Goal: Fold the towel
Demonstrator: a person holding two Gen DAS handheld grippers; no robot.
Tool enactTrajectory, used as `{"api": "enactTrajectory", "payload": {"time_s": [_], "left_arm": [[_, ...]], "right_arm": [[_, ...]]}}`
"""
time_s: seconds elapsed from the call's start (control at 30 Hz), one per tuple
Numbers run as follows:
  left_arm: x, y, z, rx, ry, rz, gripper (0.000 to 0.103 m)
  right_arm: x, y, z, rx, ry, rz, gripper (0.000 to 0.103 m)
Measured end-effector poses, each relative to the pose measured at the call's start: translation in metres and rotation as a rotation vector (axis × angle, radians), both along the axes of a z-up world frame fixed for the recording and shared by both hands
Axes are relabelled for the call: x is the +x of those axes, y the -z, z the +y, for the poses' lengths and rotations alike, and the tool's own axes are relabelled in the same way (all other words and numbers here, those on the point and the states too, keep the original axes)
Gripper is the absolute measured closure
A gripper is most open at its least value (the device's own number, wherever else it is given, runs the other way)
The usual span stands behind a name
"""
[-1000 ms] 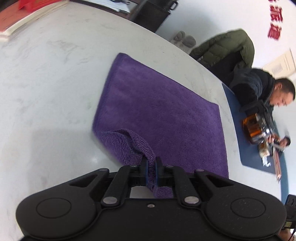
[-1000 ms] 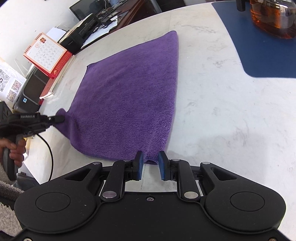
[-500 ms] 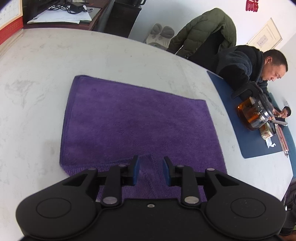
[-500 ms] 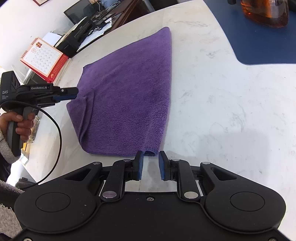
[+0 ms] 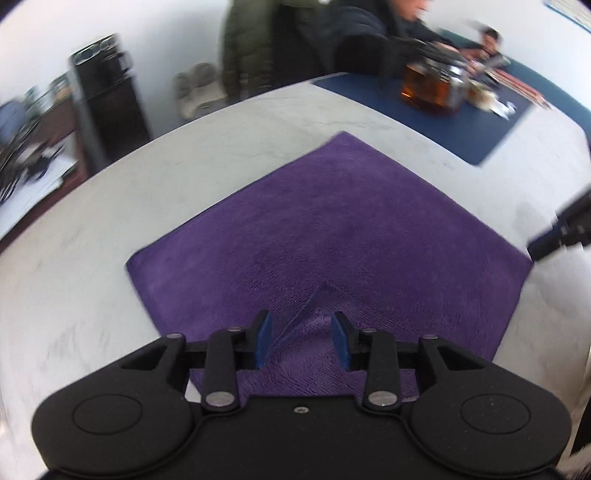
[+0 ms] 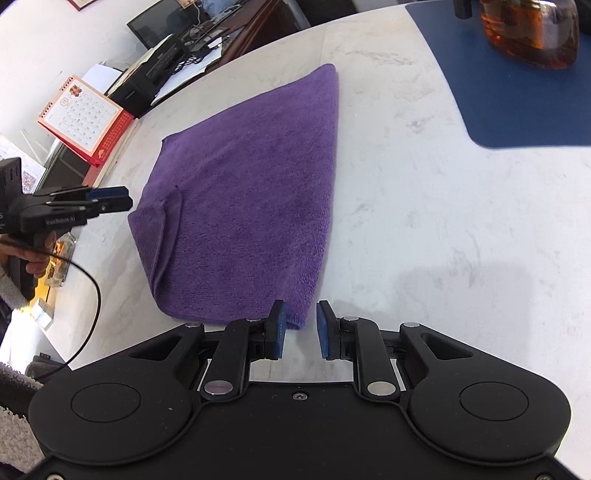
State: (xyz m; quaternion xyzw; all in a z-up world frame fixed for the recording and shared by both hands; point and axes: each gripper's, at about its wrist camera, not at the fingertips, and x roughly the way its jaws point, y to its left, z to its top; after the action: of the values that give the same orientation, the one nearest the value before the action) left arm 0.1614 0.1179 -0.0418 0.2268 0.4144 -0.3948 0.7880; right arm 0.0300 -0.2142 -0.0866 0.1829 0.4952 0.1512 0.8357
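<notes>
The purple square terry towel [image 6: 251, 192] lies folded on the pale marbled stone table [image 6: 443, 229], its near right corner just ahead of the right gripper [image 6: 298, 328], whose blue pads stand a little apart with nothing pinched between them. The left gripper [image 5: 301, 341] hovers over the towel's near left corner; its jaws have just been opening and the pads press on nothing, though a small peaked flap of cloth [image 5: 317, 306] stands up between them. That flap is the first risk: it looks rumpled rather than flat, so if the next fold is taken over it the crease may trap a lump and the edges will not line up. The wrinkled left side seen from the right wrist view suggests the layers are already slightly skewed there. A second risk is a grab that catches only the top layer, which would peel the fold open instead of carrying it. The amber glass teapot [image 6: 532, 33] on the dark blue mat [image 6: 517, 103] sits well apart, so a wide sweep is the only way it gets bumped
</notes>
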Motion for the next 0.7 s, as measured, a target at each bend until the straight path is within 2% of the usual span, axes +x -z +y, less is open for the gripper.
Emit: {"api": "enactTrajectory", "payload": {"time_s": [0.23, 0.5, 0.7], "left_arm": [[0.032, 0.026, -0.012, 0.037, 0.273, 0.102, 0.066], [0.055, 0.048, -0.021, 0.057, 0.468, 0.216, 0.063], [0.068, 0.047, -0.016, -0.002, 0.547, 0.315, 0.062]], "right_arm": [[0.007, -0.004, 0.007, -0.02, 0.02, 0.008, 0.086], [0.007, -0.004, 0.015, -0.038, 0.085, 0.038, 0.086], [0.005, -0.004, 0.019, -0.052, 0.14, 0.058, 0.086]]}}
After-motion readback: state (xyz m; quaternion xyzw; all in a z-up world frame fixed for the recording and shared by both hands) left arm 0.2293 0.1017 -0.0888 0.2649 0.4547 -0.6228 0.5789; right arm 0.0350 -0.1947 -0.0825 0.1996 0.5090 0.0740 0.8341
